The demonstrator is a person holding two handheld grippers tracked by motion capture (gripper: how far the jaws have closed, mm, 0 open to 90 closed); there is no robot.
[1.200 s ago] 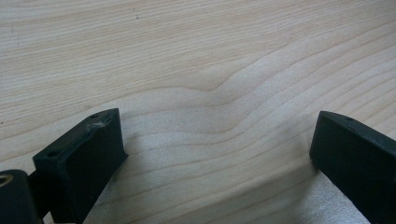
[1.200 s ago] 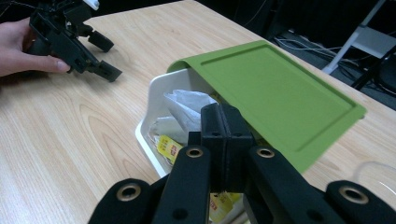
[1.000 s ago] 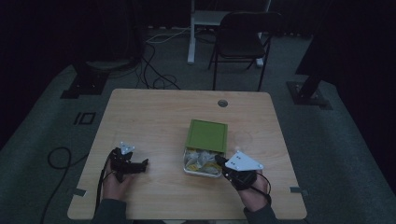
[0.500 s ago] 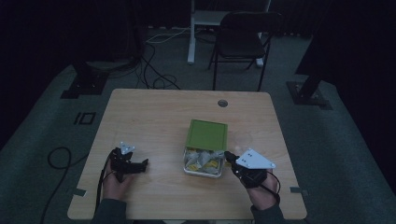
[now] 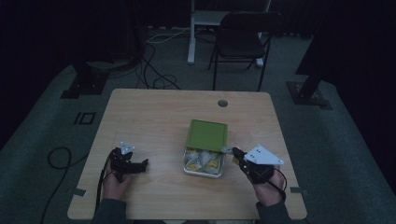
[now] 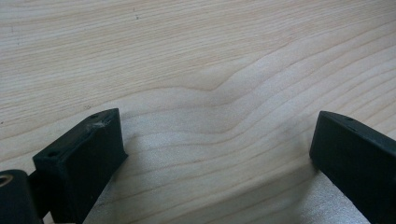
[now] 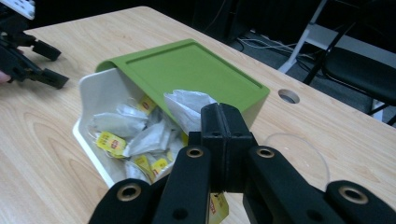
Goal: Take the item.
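In the right gripper view, the right gripper (image 7: pixel 223 122) has its two black jaws pressed together, pinching a white paper tea bag (image 7: pixel 187 108) whose crumpled top sticks out at their 11 o'clock. A yellow tag (image 7: pixel 217 205) hangs below the jaws. In the high view this gripper (image 5: pixel 236 153) sits at the 3 o'clock side of the white box (image 5: pixel 189 171), its tip just past the box's right rim, with the person's right hand (image 5: pixel 267 189) behind it near the table's front edge.

The box is a shallow white tray holding a loose heap of pale tea bags with yellow tags (image 7: pixel 108 139). A green lid (image 7: pixel 191 70) covers its far half, at 12 o'clock, leaving the near half uncovered. The box lies right of the table's (image 5: pixel 154 116) middle, toward the front.

At the box's 9 o'clock, well apart from it, the left gripper (image 5: pixel 141 163) rests low over bare wood, held by the left hand (image 5: pixel 116 179). In the left gripper view its jaws stand wide apart with nothing but wood grain between them.

Bare tabletop runs wide at 12 o'clock beyond the lid, up to a round cable hole (image 5: pixel 222 103) near the far edge. The strip between the box and the front edge is narrow. A dark chair (image 5: pixel 243 39) stands beyond the table
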